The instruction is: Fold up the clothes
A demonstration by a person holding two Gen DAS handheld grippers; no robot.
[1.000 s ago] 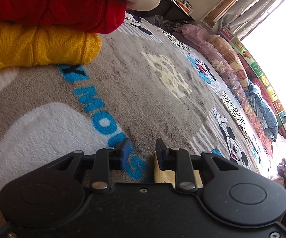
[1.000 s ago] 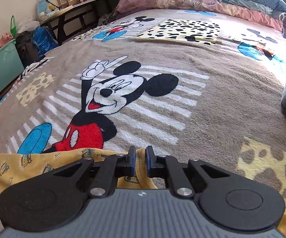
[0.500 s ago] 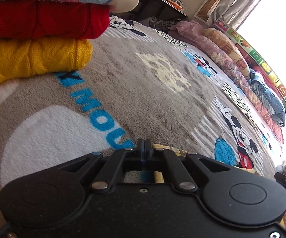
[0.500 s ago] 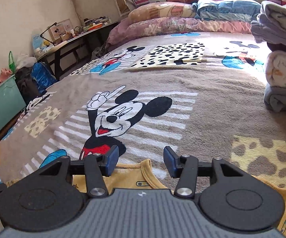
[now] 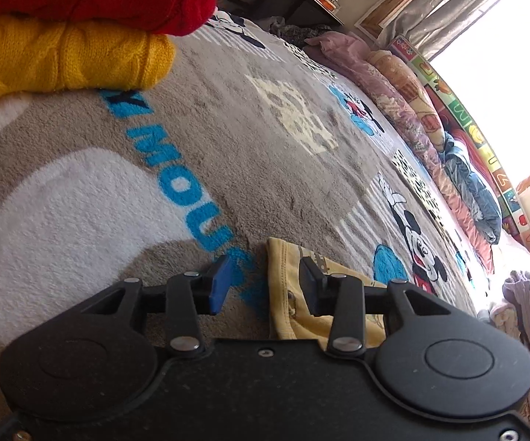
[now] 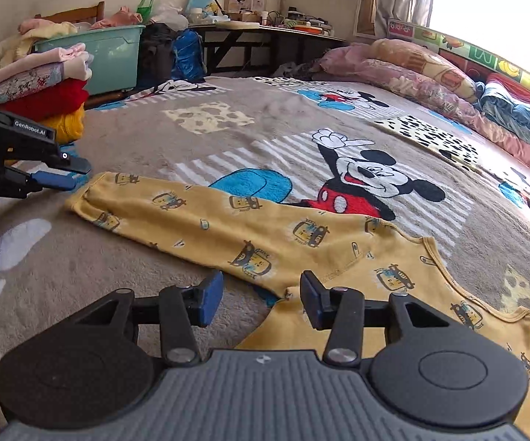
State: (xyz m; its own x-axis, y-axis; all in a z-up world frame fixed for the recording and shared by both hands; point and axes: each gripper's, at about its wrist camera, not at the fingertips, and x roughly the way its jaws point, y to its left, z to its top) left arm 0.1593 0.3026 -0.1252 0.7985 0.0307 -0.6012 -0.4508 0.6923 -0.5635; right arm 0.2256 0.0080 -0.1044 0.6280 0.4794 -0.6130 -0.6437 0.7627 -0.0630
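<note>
A yellow child's top (image 6: pixel 265 231) printed with little cars lies flat on the grey Mickey Mouse blanket (image 6: pixel 265 136). One long sleeve is stretched out to the left. My left gripper (image 5: pixel 265 268) hovers at that sleeve's cuff (image 5: pixel 287 279); its jaws are opening, and the cuff edge lies loose by the right finger without being pinched. The same gripper (image 6: pixel 71 175) shows at the left of the right wrist view, just beyond the cuff (image 6: pixel 84 198). My right gripper (image 6: pixel 261 283) stands over the underarm seam. Its jaws are closing slightly, still wide apart, and no pad presses the cloth.
A stack of folded knitwear (image 5: pixel 62 55), yellow under red, sits on the bed's left side (image 6: pixel 44 99). Behind it are a teal bin (image 6: pixel 110 55) and a cluttered desk (image 6: pixel 283 33). Pillows and quilts (image 6: pixel 430 81) line the window side. More folded clothes (image 5: pixel 522 294) lie at the right.
The left gripper closed on the sleeve cuff, then opened and let it go. The right gripper released the top, swung sideways and rolled, and now faces the laid-out sleeve.
</note>
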